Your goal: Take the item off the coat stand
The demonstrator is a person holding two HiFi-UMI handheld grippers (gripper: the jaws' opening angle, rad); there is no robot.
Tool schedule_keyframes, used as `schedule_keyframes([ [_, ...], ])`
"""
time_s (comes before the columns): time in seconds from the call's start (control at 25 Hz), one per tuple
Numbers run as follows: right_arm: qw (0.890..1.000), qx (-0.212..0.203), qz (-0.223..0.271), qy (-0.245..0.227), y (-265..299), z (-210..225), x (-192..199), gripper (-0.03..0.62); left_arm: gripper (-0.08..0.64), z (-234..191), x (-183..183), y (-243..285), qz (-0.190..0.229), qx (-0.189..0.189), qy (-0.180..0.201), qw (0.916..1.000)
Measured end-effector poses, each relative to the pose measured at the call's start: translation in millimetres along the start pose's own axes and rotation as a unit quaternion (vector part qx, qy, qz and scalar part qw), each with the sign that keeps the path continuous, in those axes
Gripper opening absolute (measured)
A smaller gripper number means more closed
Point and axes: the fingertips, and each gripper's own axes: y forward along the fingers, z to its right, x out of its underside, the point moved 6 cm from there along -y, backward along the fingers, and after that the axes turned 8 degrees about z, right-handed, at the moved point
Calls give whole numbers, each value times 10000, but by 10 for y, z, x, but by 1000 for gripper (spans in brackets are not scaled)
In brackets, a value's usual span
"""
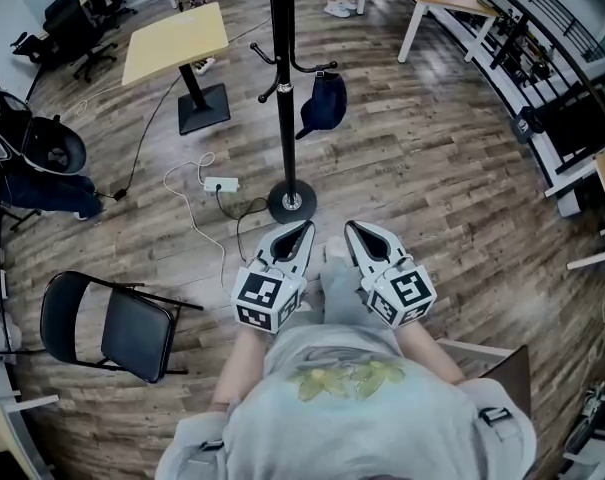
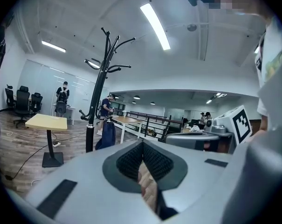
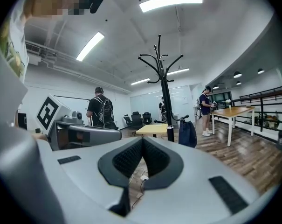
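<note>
The bag hangs on the right of the stand. A table stands behind it, to the left. The left gripper and right gripper are side by side before the stand.

text: none readable | signs: square markers on left gripper, right gripper

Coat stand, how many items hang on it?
1: a dark blue bag hangs from a lower hook of the coat stand, right of its pole in the head view. Its top hooks look bare in the gripper views.
</note>
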Motion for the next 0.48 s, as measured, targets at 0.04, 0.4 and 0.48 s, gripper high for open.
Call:
schedule_keyframes([
  [0.04, 10000, -5, -4, 7, 14, 2, -1, 6, 14, -5, -5, 12, -12, 25, 1, 10000],
  [0.4, 9999, 78, 4, 74, 96, 151, 37, 6, 14, -115, 13, 193, -107, 82, 89, 9999],
  [0.48, 9999, 102, 7, 106, 143, 217, 38, 6, 14, -160, 16, 245, -147, 75, 90, 9998],
])
